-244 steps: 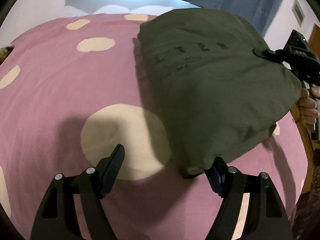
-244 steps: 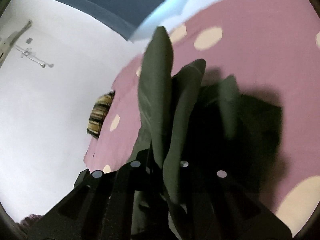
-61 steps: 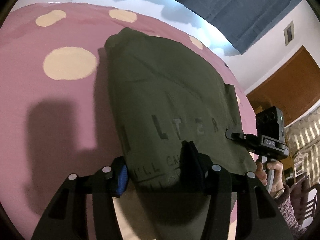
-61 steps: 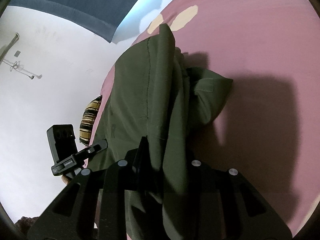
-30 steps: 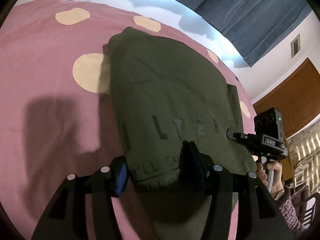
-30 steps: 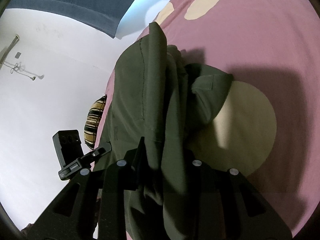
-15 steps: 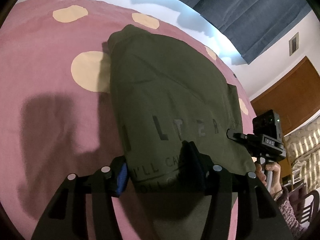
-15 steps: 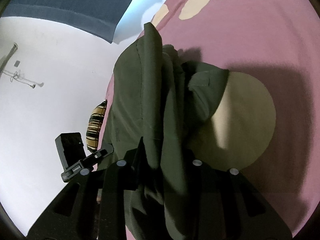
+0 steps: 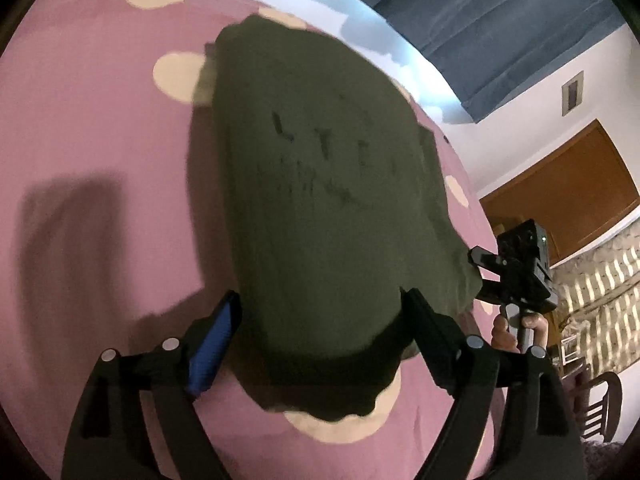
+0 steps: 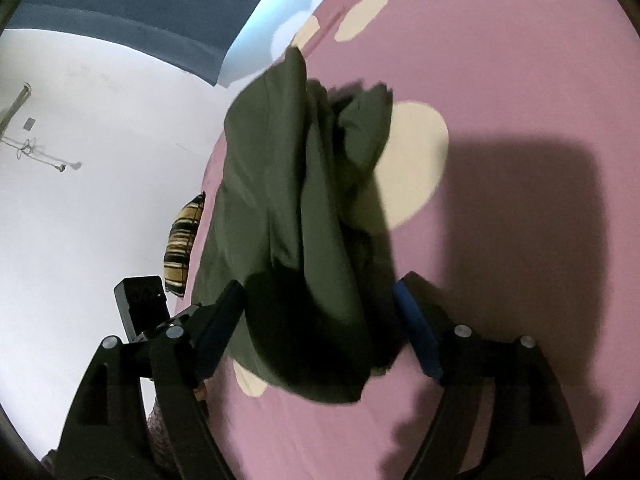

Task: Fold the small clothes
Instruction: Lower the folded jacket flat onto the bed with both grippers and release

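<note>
A dark olive folded T-shirt (image 9: 320, 208) with dark lettering lies on the pink bedsheet (image 9: 88, 128) with cream dots. My left gripper (image 9: 320, 312) is open, its jaws spread on either side of the shirt's near edge, blue pad (image 9: 212, 340) showing. My right gripper (image 10: 320, 300) is open too, its jaws either side of the shirt (image 10: 296, 216), seen edge-on in the right wrist view. The right gripper also shows in the left wrist view (image 9: 516, 268) at the shirt's right edge. The left gripper's body shows in the right wrist view (image 10: 140, 304).
A striped cushion (image 10: 182, 248) lies at the far edge of the bed. A blue curtain (image 9: 500, 12) hangs behind, a brown door (image 9: 568, 192) and a wooden chair (image 9: 600, 408) stand at the right. White wall (image 10: 80, 160) lies beyond the bed.
Both grippers have opened and let go of the shirt, which has dropped onto the sheet. The lettering now lies farther from my left gripper.
</note>
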`<state>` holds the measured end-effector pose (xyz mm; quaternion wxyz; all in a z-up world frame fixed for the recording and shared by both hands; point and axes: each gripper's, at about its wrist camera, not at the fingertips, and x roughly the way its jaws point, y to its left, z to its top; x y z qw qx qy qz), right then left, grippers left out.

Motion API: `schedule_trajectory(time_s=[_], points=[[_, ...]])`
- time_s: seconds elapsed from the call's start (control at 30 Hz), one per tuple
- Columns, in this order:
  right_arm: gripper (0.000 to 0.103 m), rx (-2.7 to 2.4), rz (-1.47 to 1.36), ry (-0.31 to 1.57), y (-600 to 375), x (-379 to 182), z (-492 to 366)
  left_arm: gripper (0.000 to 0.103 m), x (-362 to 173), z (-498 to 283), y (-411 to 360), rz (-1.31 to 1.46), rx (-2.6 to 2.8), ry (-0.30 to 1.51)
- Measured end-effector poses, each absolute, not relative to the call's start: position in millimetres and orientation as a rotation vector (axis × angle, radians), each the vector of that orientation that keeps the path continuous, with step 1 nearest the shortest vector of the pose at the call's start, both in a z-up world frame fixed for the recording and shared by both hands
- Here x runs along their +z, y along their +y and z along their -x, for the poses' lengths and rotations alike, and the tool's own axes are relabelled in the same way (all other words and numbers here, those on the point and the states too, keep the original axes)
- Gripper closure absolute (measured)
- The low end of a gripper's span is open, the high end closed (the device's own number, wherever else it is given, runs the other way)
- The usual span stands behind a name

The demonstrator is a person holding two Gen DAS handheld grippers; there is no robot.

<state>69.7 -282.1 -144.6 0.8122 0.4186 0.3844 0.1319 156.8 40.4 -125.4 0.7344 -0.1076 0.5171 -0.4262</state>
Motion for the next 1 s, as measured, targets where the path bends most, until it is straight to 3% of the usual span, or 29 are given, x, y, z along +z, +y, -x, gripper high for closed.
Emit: schedule_trajectory(time_s=[0.07,0.1,0.13,0.2,0.3,1.0], points=[[0.025,0.292,-0.849,0.826,-274,-145,-70,0.023,-128,-159,36,0.223,-0.925,1.14],[0.031,0.308,-0.83,0.841,-269,-144,-73,0.031,-127,-162,32,0.209,-0.928,1.141],[0.047,0.306,-0.809,0.857,-264,-144,-75,0.034,-125,-163,30,0.197,-0.924,1.14],[0.065,0.303,-0.794,0.9,-256,-147,-78,0.041,-117,-168,22,0.162,-0.907,1.127],[0.073,0.322,-0.818,0.874,-254,-140,-75,0.046,-101,-168,16,0.125,-0.88,1.093],[0.075,0.384,-0.917,0.836,-259,-165,-66,0.037,-115,-186,14,0.07,-0.871,1.041]])
